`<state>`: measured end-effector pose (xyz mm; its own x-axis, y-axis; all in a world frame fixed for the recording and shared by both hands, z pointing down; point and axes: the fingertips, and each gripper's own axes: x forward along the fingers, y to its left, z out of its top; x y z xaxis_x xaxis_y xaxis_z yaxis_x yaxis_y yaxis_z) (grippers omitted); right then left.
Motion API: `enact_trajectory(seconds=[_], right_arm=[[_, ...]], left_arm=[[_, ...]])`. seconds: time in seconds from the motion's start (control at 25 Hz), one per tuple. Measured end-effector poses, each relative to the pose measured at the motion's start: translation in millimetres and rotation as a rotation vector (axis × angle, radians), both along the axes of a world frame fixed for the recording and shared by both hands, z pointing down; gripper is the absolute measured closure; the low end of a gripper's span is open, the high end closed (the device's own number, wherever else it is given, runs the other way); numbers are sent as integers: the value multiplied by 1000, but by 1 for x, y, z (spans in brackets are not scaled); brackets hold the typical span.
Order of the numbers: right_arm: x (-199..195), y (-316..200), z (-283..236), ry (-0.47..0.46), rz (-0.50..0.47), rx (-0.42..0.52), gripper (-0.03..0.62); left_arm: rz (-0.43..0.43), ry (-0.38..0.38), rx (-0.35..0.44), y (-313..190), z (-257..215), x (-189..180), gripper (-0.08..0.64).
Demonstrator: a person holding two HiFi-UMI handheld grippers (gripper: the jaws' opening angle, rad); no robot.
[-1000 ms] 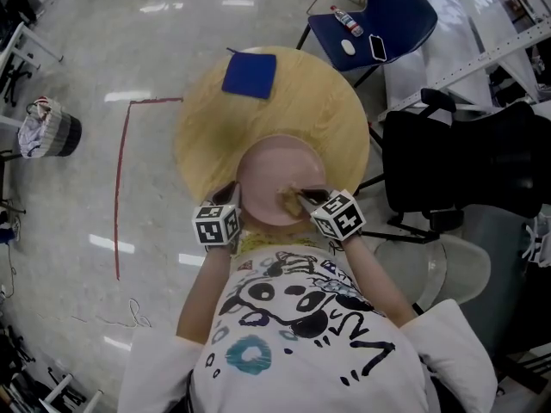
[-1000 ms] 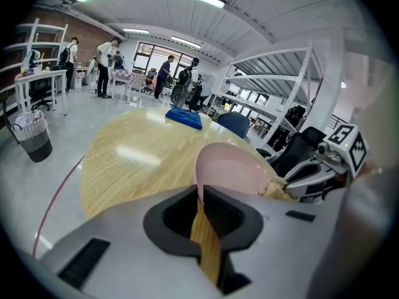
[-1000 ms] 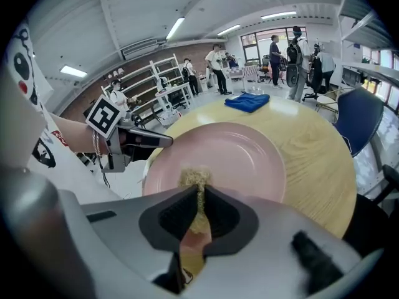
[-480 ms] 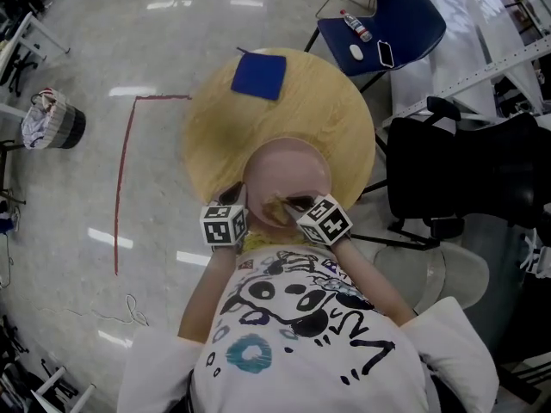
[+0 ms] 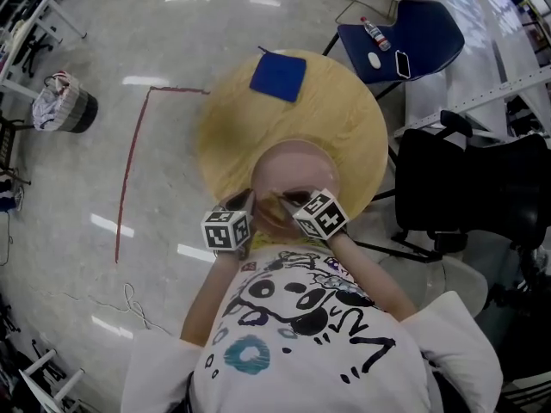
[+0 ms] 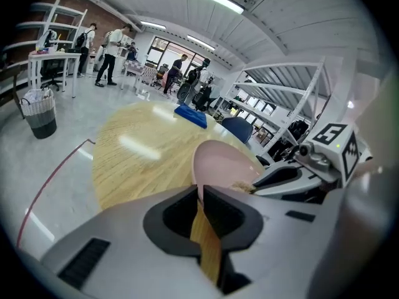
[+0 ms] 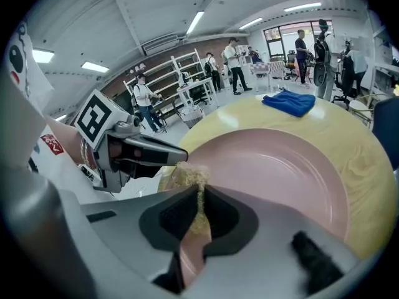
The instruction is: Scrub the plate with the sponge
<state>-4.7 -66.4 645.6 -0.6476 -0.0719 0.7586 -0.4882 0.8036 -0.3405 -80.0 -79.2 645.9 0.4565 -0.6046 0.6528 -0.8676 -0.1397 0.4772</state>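
Head view shows that the right claw (image 5: 291, 201) has slid leftwards over the last second. The sponge (image 5: 276, 206) now sits toward 7 o'clock on the plate (image 5: 297, 166), close to the left claw (image 5: 244, 202). The right claw's jaws are clamped on the sponge, pressing it to the plate. The left claw's jaws pinch the plate's near rim, at the 6 o'clock edge of the surface (image 5: 336, 114). Scrubbing looks under way along the near side; the far half likely remains.

The person wears a white short-sleeved T-shirt (image 5: 301, 351) printed with black cartoon doodles, a teal ring (image 5: 248, 354) and a small red tag (image 5: 249, 268).
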Motion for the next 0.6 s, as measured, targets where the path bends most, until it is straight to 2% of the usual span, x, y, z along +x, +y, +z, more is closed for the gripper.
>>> enact_trajectory(seconds=[0.4,0.6], right_arm=[[-13,-22,0,23,-18,50,546],[-17,-31,-4,58,-48,141,546]], left_arm=[[17,7,-7,5,-1,-4,522],[9,1,-3,5,-1,-6,522]])
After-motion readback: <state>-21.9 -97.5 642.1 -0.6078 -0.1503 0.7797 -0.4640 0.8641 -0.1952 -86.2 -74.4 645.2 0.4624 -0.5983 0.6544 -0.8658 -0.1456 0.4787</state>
